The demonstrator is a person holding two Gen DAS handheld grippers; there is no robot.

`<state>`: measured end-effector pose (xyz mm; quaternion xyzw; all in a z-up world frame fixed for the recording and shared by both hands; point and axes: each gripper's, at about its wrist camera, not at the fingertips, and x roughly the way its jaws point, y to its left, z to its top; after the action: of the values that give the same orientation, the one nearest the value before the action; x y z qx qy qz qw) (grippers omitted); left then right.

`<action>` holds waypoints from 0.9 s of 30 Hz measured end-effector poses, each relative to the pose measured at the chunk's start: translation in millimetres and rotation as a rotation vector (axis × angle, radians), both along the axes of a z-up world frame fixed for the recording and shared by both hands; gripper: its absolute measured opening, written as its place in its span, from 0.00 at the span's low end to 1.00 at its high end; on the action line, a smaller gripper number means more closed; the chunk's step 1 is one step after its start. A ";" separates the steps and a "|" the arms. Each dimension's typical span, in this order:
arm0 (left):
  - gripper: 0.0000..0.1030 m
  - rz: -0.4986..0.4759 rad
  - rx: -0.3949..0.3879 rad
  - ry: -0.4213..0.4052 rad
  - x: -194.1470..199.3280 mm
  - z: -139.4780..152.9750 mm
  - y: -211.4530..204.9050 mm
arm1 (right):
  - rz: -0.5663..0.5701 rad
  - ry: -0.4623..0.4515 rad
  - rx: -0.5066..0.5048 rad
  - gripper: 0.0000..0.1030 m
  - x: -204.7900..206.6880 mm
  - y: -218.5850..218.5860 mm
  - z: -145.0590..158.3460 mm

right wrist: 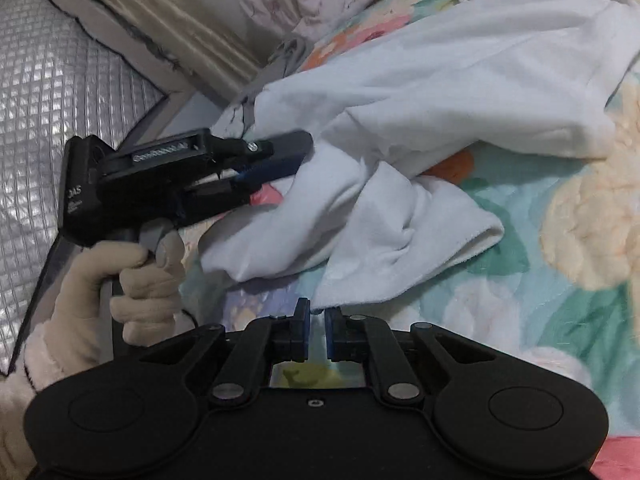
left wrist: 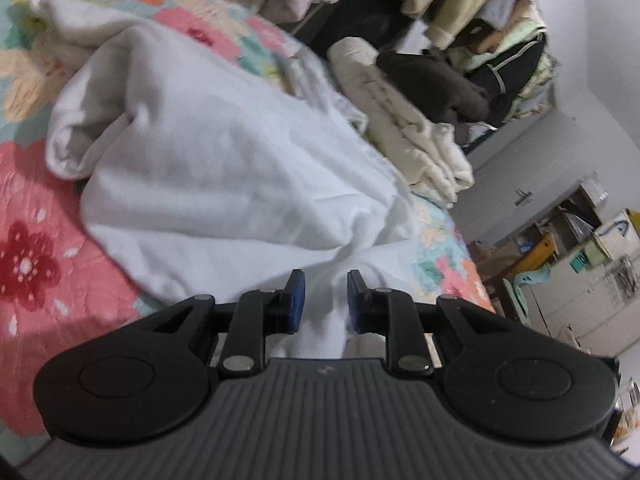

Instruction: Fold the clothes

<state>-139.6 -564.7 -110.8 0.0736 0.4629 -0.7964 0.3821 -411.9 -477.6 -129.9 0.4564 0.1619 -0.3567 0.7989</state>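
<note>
A bunched fold of the white garment is pinched by the left gripper. Its near edge is nipped by the right gripper over the floral bedspread.

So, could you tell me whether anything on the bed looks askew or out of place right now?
Yes: the white garment lies crumpled across the floral bedspread, one end bunched into loose rolls rather than spread flat. The left gripper pinches one edge and the right gripper another, so the cloth hangs unevenly. Nothing looks spilled or damaged.
</note>
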 end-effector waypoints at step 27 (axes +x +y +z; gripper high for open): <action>0.34 -0.043 -0.020 -0.056 -1.7 1.4 8.5 | -0.024 0.037 -0.073 0.17 15.0 -35.7 -7.6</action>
<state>-141.3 -556.2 -109.4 0.1021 0.4422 -0.8067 0.3785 -396.9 -513.3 -137.6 0.4222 0.1580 -0.3804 0.8075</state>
